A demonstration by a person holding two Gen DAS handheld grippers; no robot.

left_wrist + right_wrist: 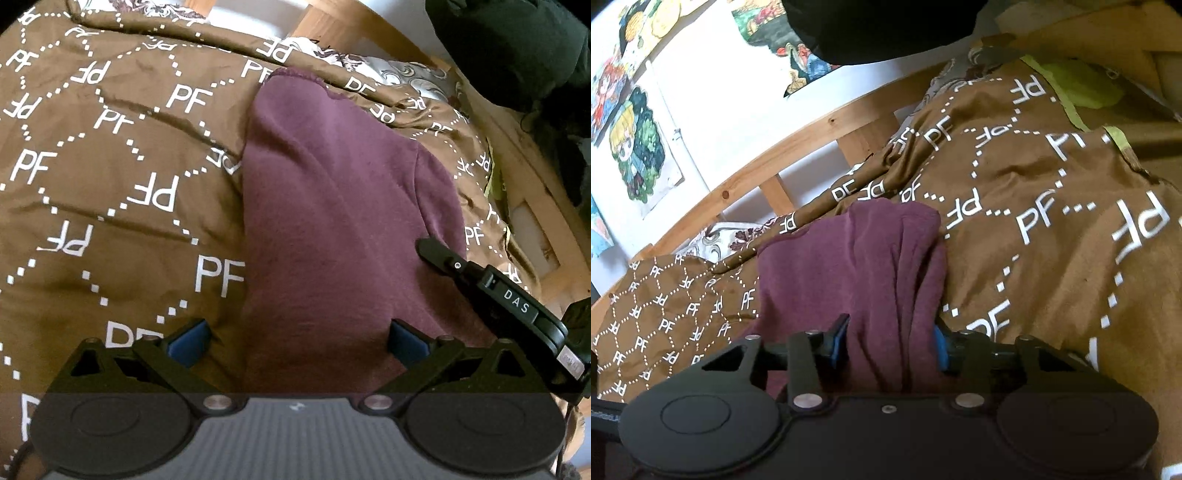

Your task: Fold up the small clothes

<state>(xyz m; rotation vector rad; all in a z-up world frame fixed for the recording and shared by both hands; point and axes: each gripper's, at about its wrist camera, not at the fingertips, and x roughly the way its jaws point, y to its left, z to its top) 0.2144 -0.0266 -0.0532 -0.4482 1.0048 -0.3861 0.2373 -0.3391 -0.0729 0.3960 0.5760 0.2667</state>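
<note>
A small maroon garment [325, 206] lies on a brown bedspread printed with white "PF" letters [110, 166]. My left gripper [297, 341] is open, its blue pads wide apart over the garment's near left edge. My right gripper shows in the left wrist view [480, 284] as a black finger at the garment's right side. In the right wrist view the right gripper [890, 343] has its blue pads closed in on a bunched fold of the maroon garment [857, 266], which fills the gap between them.
The brown bedspread [1052, 240] covers a bed with a wooden frame [798, 133]. Drawings hang on the white wall [639, 147]. A yellow-green cloth [1078, 88] and a dark garment [517, 48] lie at the bed's far edge.
</note>
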